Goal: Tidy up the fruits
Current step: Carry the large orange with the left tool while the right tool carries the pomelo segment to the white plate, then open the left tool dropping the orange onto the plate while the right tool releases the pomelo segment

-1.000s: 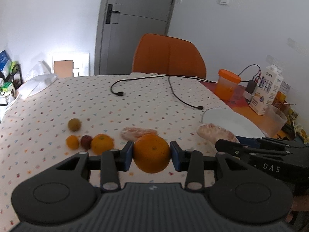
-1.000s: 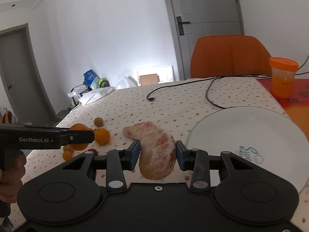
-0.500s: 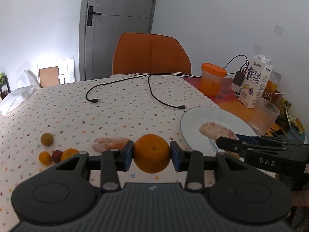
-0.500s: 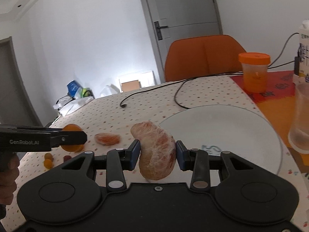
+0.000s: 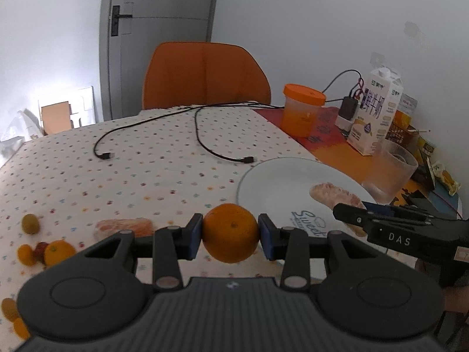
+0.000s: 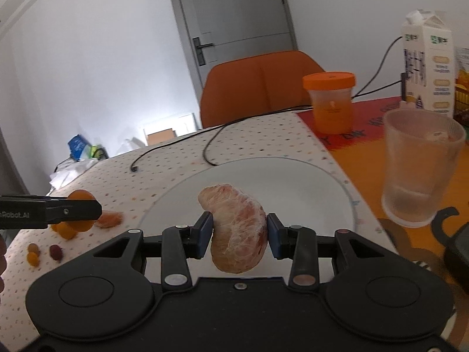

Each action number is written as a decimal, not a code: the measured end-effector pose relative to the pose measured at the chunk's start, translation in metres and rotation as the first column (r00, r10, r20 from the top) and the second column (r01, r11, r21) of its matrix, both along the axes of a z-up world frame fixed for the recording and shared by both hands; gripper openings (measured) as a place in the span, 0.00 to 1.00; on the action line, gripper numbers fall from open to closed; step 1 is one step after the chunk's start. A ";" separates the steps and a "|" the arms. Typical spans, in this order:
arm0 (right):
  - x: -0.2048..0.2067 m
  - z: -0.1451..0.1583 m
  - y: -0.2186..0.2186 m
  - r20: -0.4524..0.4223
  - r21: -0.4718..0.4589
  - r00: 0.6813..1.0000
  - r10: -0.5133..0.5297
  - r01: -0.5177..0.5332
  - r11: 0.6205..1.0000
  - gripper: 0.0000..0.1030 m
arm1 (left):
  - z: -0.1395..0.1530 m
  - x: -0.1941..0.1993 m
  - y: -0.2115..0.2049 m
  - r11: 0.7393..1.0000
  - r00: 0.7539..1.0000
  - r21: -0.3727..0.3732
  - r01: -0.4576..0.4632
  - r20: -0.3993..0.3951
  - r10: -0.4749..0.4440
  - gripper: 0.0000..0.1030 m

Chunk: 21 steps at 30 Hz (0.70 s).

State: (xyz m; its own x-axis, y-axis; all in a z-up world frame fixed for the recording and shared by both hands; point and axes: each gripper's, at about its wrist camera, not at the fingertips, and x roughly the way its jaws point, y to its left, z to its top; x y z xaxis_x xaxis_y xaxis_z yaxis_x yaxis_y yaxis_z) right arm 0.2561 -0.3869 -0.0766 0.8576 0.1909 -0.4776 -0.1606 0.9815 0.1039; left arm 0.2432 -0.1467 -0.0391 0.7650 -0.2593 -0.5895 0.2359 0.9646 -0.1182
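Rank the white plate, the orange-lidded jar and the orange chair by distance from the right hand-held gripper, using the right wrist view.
1. white plate, directly beneath and ahead.
2. orange-lidded jar, farther back, to the right.
3. orange chair, behind the table's far edge.

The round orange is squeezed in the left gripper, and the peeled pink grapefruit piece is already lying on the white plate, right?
Not quite. The peeled pink grapefruit piece is not lying on the round white plate; the right gripper holds it above the plate, as the right wrist view shows. The round orange is indeed squeezed in the left gripper.
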 end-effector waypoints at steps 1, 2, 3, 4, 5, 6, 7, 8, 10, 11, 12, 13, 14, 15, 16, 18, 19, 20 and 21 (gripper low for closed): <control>0.000 0.000 -0.002 0.002 -0.001 1.000 -0.007 0.007 1.000 0.37 | -0.001 0.002 -0.004 1.000 1.000 0.002 0.005 -0.003 -0.005 0.38; 0.001 -0.001 -0.005 0.002 0.000 1.000 -0.016 0.016 1.000 0.37 | -0.002 0.003 -0.007 1.000 1.000 0.005 0.012 -0.005 -0.012 0.38; 0.001 -0.001 -0.008 0.001 0.000 1.000 -0.027 0.027 1.000 0.37 | -0.003 0.005 -0.011 1.000 1.000 0.007 0.017 -0.007 -0.017 0.38; 0.002 -0.002 -0.012 0.001 0.000 0.999 -0.037 0.037 0.999 0.37 | -0.003 0.007 -0.014 1.000 1.000 0.009 0.023 -0.009 -0.022 0.38; 0.002 -0.002 -0.015 0.000 0.003 0.999 -0.047 0.047 0.999 0.37 | -0.003 0.008 -0.018 1.000 1.000 0.011 0.028 -0.010 -0.028 0.38; 0.002 -0.002 -0.019 -0.001 0.011 0.998 -0.057 0.057 0.998 0.37 | -0.004 0.010 -0.021 0.999 0.999 0.013 0.034 -0.010 -0.034 0.38; 0.000 -0.001 -0.021 0.002 0.013 0.998 -0.065 0.065 0.998 0.37 | -0.004 0.011 -0.025 0.999 0.999 0.016 0.038 -0.010 -0.038 0.38; 0.000 -0.001 -0.022 0.007 0.012 0.997 -0.071 0.070 0.997 0.37 | -0.005 0.012 -0.028 0.999 0.999 0.020 0.043 -0.010 -0.043 0.38; -0.002 -0.001 -0.024 0.012 0.012 0.997 -0.076 0.076 0.997 0.37 | -0.005 0.014 -0.034 0.998 0.999 0.025 0.051 -0.010 -0.051 0.38; -0.002 -0.001 -0.025 0.014 0.015 0.997 -0.079 0.079 0.997 0.37 | -0.006 0.015 -0.037 0.998 0.998 0.027 0.055 -0.011 -0.055 0.38; -0.003 -0.001 -0.026 0.017 0.014 0.996 -0.084 0.083 0.996 0.37 | -0.006 0.016 -0.040 0.998 0.998 0.029 0.058 -0.011 -0.058 0.38; -0.004 -0.001 -0.028 0.020 0.012 0.996 -0.088 0.088 0.996 0.37 | -0.006 0.017 -0.043 0.998 0.998 0.030 0.062 -0.012 -0.062 0.38; -0.003 -0.001 -0.029 0.022 0.013 0.995 -0.094 0.094 0.996 0.37 | -0.007 0.017 -0.045 0.997 0.998 0.031 0.066 -0.011 -0.066 0.38; -0.004 -0.001 -0.030 0.023 0.017 0.995 -0.101 0.101 0.995 0.37 | -0.007 0.018 -0.047 0.997 0.998 0.032 0.068 -0.012 -0.067 0.38; -0.003 0.000 -0.031 0.023 0.019 0.994 -0.107 0.106 0.994 0.39 | -0.008 0.019 -0.049 0.997 0.998 0.035 0.067 -0.014 -0.067 0.38; -0.007 0.003 -0.030 0.042 0.014 0.992 -0.117 0.117 0.993 0.55 | -0.008 0.021 -0.052 0.998 0.998 0.031 0.058 -0.012 -0.058 0.39; -0.009 0.005 -0.028 0.052 0.011 0.992 -0.111 0.111 0.994 0.58 | -0.008 0.021 -0.052 0.998 0.999 0.029 0.052 -0.002 -0.052 0.39; -0.011 0.007 -0.027 0.064 0.011 0.993 -0.103 0.103 0.995 0.61 | -0.007 0.020 -0.052 0.998 0.999 0.035 0.047 0.011 -0.047 0.39; -0.013 0.009 -0.026 0.068 0.016 0.993 -0.100 0.099 0.995 0.61 | -0.006 0.019 -0.053 0.998 0.999 0.042 0.043 0.018 -0.044 0.39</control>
